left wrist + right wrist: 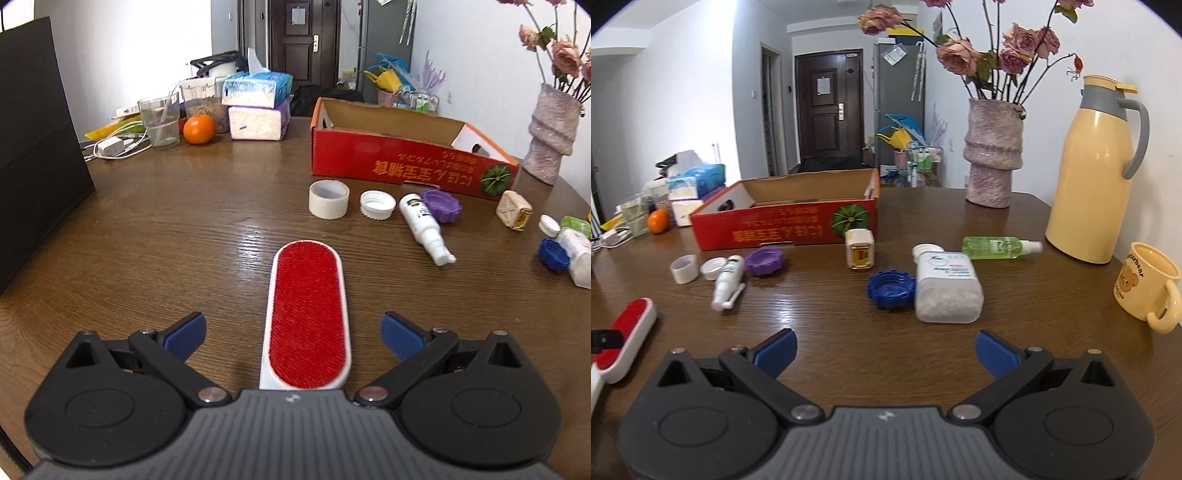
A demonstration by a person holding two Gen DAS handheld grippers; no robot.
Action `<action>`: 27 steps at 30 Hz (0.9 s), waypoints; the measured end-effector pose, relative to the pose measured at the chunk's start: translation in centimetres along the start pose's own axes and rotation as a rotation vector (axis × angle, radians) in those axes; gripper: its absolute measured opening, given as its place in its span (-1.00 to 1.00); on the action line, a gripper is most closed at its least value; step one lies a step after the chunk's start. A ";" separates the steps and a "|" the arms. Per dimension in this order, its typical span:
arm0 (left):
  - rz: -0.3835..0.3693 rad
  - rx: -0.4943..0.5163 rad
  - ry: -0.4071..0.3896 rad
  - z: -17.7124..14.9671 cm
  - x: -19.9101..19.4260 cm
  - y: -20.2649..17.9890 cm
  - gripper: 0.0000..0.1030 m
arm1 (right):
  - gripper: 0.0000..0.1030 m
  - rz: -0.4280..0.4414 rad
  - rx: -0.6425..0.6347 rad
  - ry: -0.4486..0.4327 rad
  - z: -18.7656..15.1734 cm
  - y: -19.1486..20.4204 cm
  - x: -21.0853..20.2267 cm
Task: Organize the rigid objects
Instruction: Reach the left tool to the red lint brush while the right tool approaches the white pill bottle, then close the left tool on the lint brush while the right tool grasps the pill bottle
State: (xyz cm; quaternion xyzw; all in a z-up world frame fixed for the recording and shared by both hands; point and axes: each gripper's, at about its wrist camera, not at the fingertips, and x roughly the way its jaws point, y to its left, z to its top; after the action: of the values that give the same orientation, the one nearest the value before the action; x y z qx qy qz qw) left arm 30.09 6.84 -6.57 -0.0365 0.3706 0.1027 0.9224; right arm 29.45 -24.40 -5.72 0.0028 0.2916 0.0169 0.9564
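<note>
A lint brush [306, 317] with a red pad and white frame lies lengthwise on the wooden table [184, 229]. My left gripper [293, 332] is open, its blue fingers wide on either side of the brush and clear of it. Ahead, in front of the open red cardboard box [406, 162], lie a tape roll [328, 198], white cap [377, 205], white spray bottle [424, 229] and purple lid [443, 205]. My right gripper [885, 347] is open and empty. Just beyond it sit a blue lid [890, 290], clear jar [947, 288], cream cube [860, 253] and green spray bottle [997, 247].
A yellow thermos [1093, 177], bear mug [1148, 284] and flower vase [993, 155] stand at the right. An orange [199, 128], glass [160, 122], tissue packs [258, 103] and charger cables crowd the far left. A black panel [37, 147] stands on the left edge.
</note>
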 end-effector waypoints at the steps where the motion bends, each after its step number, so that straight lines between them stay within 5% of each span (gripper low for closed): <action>1: 0.003 -0.001 0.005 0.1 0.3 0.0 1.00 | 1.00 -0.007 0.002 0.001 0.1 -0.2 0.3; 11: 0.011 -0.004 0.057 0.5 2.8 -0.2 0.78 | 1.00 -0.058 0.028 0.027 0.3 -2.4 3.8; 19: -0.012 -0.012 0.073 0.3 3.7 -0.4 0.13 | 1.00 -0.079 0.029 0.027 0.7 -3.3 5.6; 27: -0.018 -0.021 0.051 0.3 3.5 -0.3 0.12 | 1.00 -0.117 0.018 0.025 1.5 -3.7 8.1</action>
State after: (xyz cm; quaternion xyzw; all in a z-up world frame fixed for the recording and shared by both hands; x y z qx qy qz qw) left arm 32.86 7.15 -8.75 -0.0520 0.3927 0.0972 0.9130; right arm 37.13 -27.77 -9.04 -0.0060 0.3033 -0.0414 0.9520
